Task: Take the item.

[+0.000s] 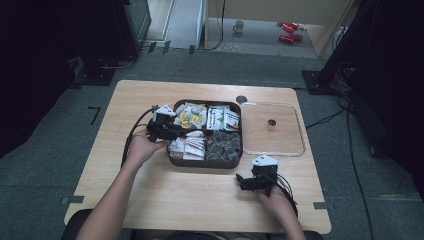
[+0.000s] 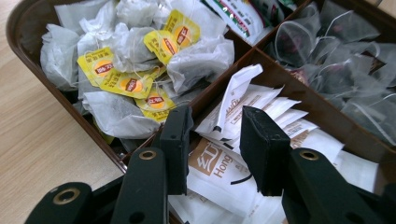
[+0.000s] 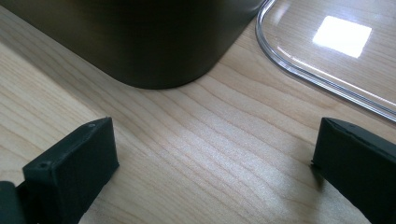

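A brown tray (image 1: 205, 163) with four compartments stands mid-table. It holds pale tea bags with yellow tags (image 2: 140, 60), white paper sachets (image 2: 261, 107), dark see-through pyramid bags (image 2: 336, 56) and printed packets (image 1: 223, 119). My left gripper (image 1: 172, 133) is at the tray's left side. In the left gripper view, the left gripper (image 2: 215, 121) hangs just over the white sachets, jaws partly apart, gripping nothing. My right gripper (image 1: 241, 180) rests low over the bare table in front of the tray's right corner. In its own view, the right gripper (image 3: 215, 144) is wide open facing the tray wall (image 3: 140, 42).
A clear plastic lid (image 1: 300, 130) lies flat on the table right of the tray, its rim (image 3: 327, 88) close ahead of the right gripper. A small round hole (image 1: 241, 99) sits behind the tray. On the floor beyond are a mug (image 1: 239, 26) and red objects (image 1: 289, 31).
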`<state>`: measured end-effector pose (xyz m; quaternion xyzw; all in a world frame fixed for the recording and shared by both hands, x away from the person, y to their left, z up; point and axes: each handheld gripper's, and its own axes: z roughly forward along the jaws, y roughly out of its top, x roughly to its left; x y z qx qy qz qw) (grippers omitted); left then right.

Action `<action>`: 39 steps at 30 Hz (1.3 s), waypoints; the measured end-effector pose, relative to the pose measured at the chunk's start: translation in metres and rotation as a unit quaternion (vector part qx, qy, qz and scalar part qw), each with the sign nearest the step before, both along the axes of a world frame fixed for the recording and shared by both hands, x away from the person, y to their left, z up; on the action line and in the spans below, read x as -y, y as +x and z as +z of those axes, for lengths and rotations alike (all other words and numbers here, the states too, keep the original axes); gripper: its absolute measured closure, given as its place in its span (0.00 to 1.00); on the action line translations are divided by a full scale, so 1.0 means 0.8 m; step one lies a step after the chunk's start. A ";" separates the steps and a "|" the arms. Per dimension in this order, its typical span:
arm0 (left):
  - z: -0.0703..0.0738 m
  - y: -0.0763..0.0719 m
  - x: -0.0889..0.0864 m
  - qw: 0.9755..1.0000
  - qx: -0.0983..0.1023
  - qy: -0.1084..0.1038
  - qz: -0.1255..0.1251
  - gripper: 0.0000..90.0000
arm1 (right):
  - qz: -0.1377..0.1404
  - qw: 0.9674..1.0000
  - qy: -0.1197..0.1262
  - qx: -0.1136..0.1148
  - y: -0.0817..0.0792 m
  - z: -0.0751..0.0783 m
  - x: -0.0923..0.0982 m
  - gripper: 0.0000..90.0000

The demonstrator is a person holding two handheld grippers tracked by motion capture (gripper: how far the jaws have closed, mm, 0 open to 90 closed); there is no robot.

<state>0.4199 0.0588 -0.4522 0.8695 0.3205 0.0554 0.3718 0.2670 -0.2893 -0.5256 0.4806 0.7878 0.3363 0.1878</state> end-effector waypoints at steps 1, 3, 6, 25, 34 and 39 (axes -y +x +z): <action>0.000 0.000 0.000 1.000 0.000 0.000 0.000 0.71 | 0.000 1.000 0.000 0.000 0.000 0.000 0.000 0.00; -0.003 0.001 0.003 1.000 0.000 0.007 -0.003 0.71 | 0.000 1.000 0.000 0.000 0.000 0.000 0.000 0.00; -0.004 0.003 0.008 1.000 0.000 0.010 -0.005 0.71 | -0.001 1.000 0.000 0.000 0.000 0.000 0.000 0.00; -0.009 0.011 0.035 0.997 0.013 0.066 -0.029 0.84 | -0.001 1.000 0.001 0.000 -0.009 0.000 0.001 0.00; -0.013 0.013 0.049 0.994 0.004 0.100 -0.049 0.86 | 0.001 1.000 0.001 0.000 -0.013 0.000 0.002 0.00; -0.014 0.015 0.051 0.993 0.004 0.105 -0.051 0.89 | 0.001 1.000 0.001 -0.001 -0.014 0.000 0.002 0.00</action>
